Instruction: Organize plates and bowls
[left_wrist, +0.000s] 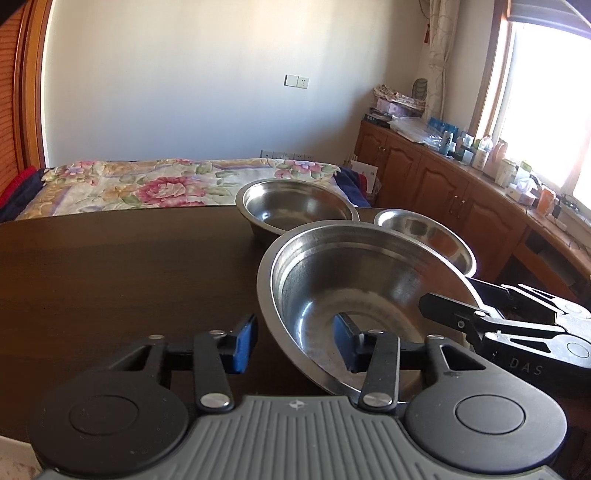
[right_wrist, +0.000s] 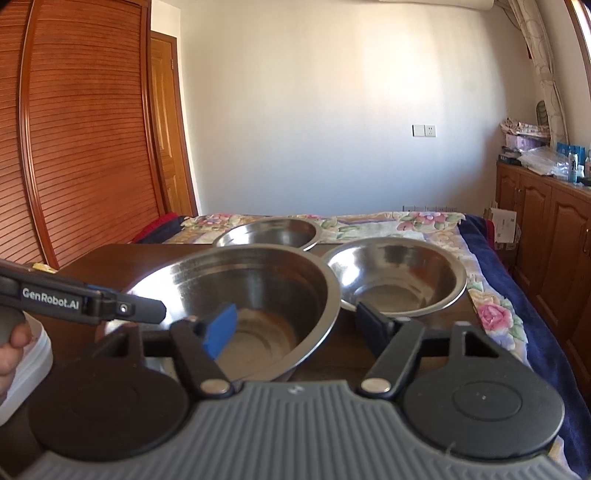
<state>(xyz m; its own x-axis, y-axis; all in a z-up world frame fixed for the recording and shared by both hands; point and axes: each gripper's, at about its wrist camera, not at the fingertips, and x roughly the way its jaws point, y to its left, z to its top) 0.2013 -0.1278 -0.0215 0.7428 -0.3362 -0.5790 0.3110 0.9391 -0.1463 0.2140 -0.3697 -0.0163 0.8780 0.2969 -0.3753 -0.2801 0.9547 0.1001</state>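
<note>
Three steel bowls stand on a dark wooden table (left_wrist: 110, 266). The big near bowl (left_wrist: 365, 291) (right_wrist: 251, 295) is closest to both grippers. A second bowl (left_wrist: 295, 206) (right_wrist: 269, 232) stands behind it and a third bowl (left_wrist: 428, 232) (right_wrist: 395, 277) to its right. My left gripper (left_wrist: 295, 341) is open, its jaws astride the big bowl's near left rim. My right gripper (right_wrist: 299, 328) is open, its jaws astride the same bowl's right rim. Each gripper shows from the side in the other's view: the right (left_wrist: 517, 332), the left (right_wrist: 81, 302).
A bed with a floral cover (left_wrist: 159, 184) (right_wrist: 424, 221) lies beyond the table. Wooden cabinets (left_wrist: 443, 184) with clutter on top run along the right under a window. A slatted wardrobe (right_wrist: 74, 129) stands left. A white object (right_wrist: 29, 365) sits at the table's left.
</note>
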